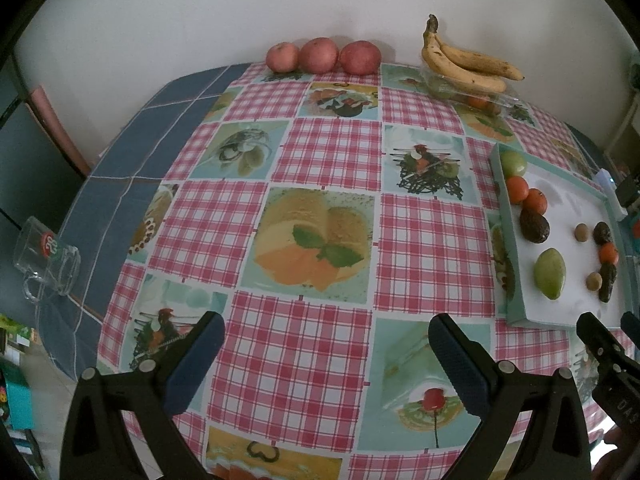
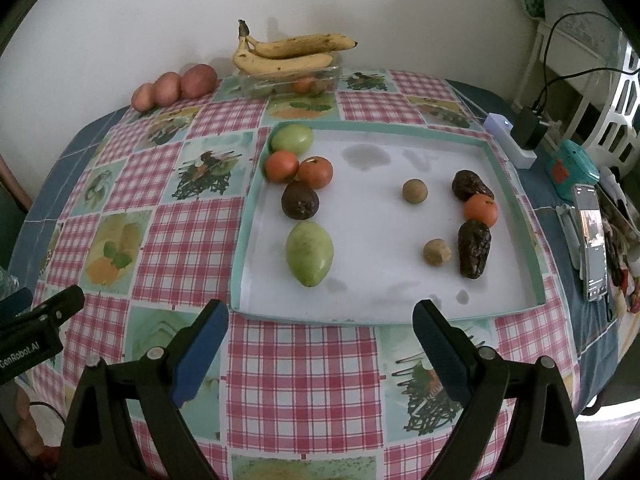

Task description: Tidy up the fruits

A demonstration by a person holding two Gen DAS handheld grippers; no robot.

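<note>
Left gripper (image 1: 326, 360): your jaws stand wide apart above the checked cloth (image 1: 328, 152), nothing between them.
Right gripper (image 2: 320, 342): your jaws gape equally wide over the cloth just off the tray's near edge, holding nothing.
Tray (image 2: 384, 130): white floor, teal rim, on the table's right half; it carries the loose fruit.
Tray, left edge: from the far corner towards you, a green fruit (image 2: 292, 139), two oranges (image 2: 282, 166) touching, a dark avocado (image 2: 300, 200), a green mango (image 2: 309, 253).
Tray, right edge: a dark wrinkled fruit (image 2: 468, 185), a third orange (image 2: 481, 210) and a long wrinkled fruit (image 2: 474, 249), each touching the next.
Tray, middle: two small brown balls (image 2: 415, 191), well apart.
Table, far edge: three apples (image 1: 322, 55) in a row against the wall; right of them, bananas (image 2: 286, 54) lying atop a clear box (image 2: 292, 82).
Table, left edge: a glass mug (image 1: 48, 258) on its side on blue tile.
Table, right edge: you see a phone (image 2: 592, 240) and a charger (image 2: 528, 128).
</note>
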